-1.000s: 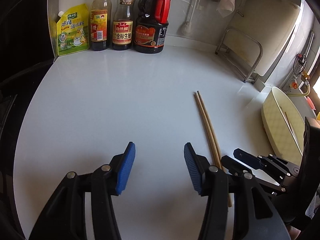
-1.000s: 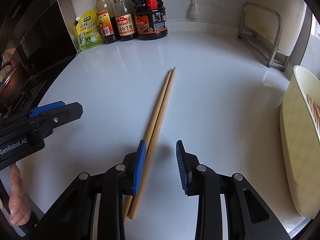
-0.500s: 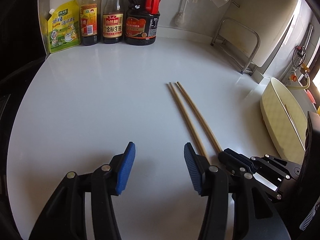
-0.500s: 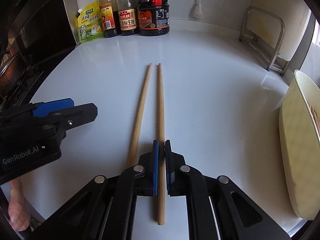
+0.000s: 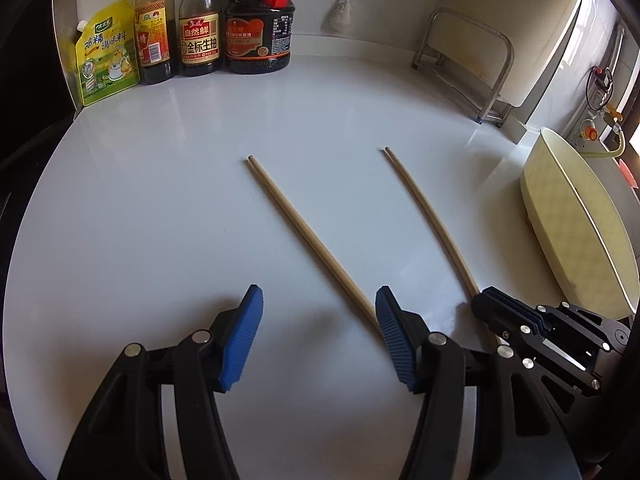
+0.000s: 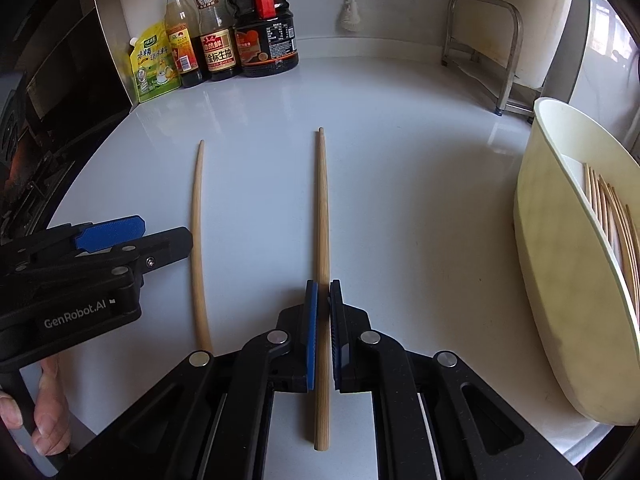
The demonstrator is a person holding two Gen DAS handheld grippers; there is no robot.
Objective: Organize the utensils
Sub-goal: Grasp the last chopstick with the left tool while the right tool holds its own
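Note:
Two wooden chopsticks are on the white counter. My right gripper [image 6: 323,292] is shut on one chopstick [image 6: 322,208], which points away from me; this chopstick also shows in the left wrist view [image 5: 428,216], running into the right gripper [image 5: 492,304]. The other chopstick [image 6: 197,240] lies loose to its left, and in the left wrist view [image 5: 304,236] its near end reaches my left gripper's right finger. My left gripper [image 5: 318,308] is open and empty, and also shows in the right wrist view [image 6: 132,236]. A cream utensil tray [image 6: 560,264] at the right holds several chopsticks [image 6: 612,216].
Three sauce bottles [image 5: 200,20] and a yellow seasoning pouch [image 5: 105,52] stand at the back left. A metal rack [image 5: 468,64] with a cutting board stands at the back right. A dark stove [image 6: 36,128] borders the counter's left edge.
My right gripper has carried its chopstick to the right, away from the loose one, so the pair now lies well apart. My left gripper stays open.

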